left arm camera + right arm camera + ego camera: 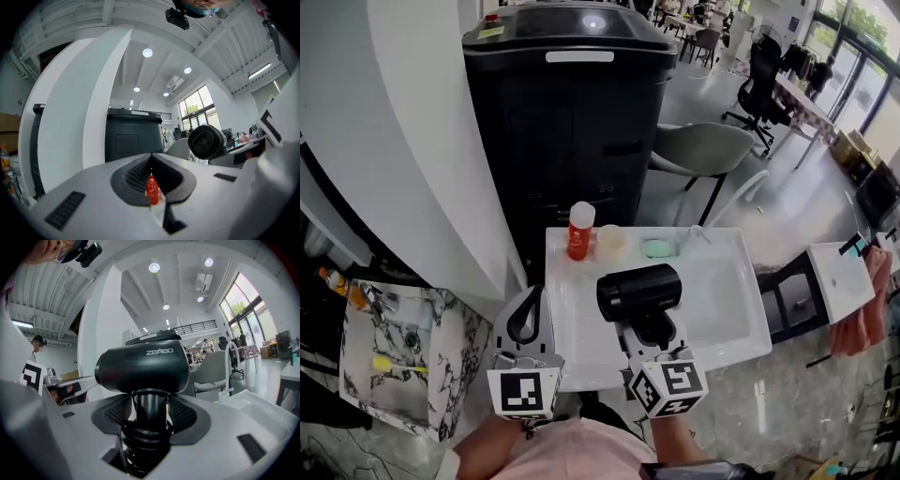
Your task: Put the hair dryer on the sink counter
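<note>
A black hair dryer (639, 291) hangs over the white sink counter (741, 337), its barrel lying crosswise and its handle pointing back toward me. My right gripper (649, 330) is shut on that handle; in the right gripper view the ribbed handle (149, 427) sits between the pads under the barrel (143, 369). My left gripper (529, 298) hovers over the counter's front left corner, shut and empty. In the left gripper view the fingertips meet (151, 157), and the hair dryer (206, 140) shows to the right.
At the counter's back edge stand a red bottle (579, 230), a pale cup (611, 242), a green soap (657, 248) and a faucet (694, 238). A tall black cabinet (572, 122) stands behind. A marble basin (441, 375) lies at lower left, a grey chair (703, 150) beyond.
</note>
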A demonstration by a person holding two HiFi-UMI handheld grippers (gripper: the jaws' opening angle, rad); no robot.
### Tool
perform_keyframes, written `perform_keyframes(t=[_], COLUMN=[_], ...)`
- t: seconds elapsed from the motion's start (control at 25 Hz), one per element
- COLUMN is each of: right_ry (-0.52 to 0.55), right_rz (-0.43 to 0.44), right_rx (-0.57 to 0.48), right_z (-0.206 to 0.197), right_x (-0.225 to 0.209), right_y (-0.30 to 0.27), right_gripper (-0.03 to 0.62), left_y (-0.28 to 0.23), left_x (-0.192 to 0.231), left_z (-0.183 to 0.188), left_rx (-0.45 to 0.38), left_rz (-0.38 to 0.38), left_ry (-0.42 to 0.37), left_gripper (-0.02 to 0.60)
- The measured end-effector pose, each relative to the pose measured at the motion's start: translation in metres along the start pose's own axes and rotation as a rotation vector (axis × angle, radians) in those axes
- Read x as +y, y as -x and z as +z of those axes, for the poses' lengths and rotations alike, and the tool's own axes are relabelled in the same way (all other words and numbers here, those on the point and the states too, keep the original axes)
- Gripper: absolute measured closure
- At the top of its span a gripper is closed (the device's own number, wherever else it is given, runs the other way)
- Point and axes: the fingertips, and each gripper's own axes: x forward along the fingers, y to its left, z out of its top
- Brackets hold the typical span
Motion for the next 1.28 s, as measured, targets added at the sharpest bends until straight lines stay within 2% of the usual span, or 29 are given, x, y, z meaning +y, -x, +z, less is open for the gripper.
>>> perform_keyframes(t=[0.8, 0.96, 1.28], right_ry=[-0.015, -0.02, -0.037], right_rz=[0.082, 0.087, 0.097], right_rx=[0.202, 0.237, 0.304], right_z=[-0.07, -0.085, -0.113], right_x=[-0.024, -0.029, -0.033], right_y=[-0.075, -0.084, -0.1], right_gripper=[0.343, 0.342, 0.342], left_y=[-0.03, -0.034, -0.044], left_x=[0.02, 0.023, 0.026], left_z=[-0.046, -0.054, -0.068], left_rx=[0.108, 0.13, 0.16], left_rz=[0.108, 0.119, 0.137], left_ry=[0.004, -0.012, 0.009], left_gripper=[0.572, 0.572, 0.572])
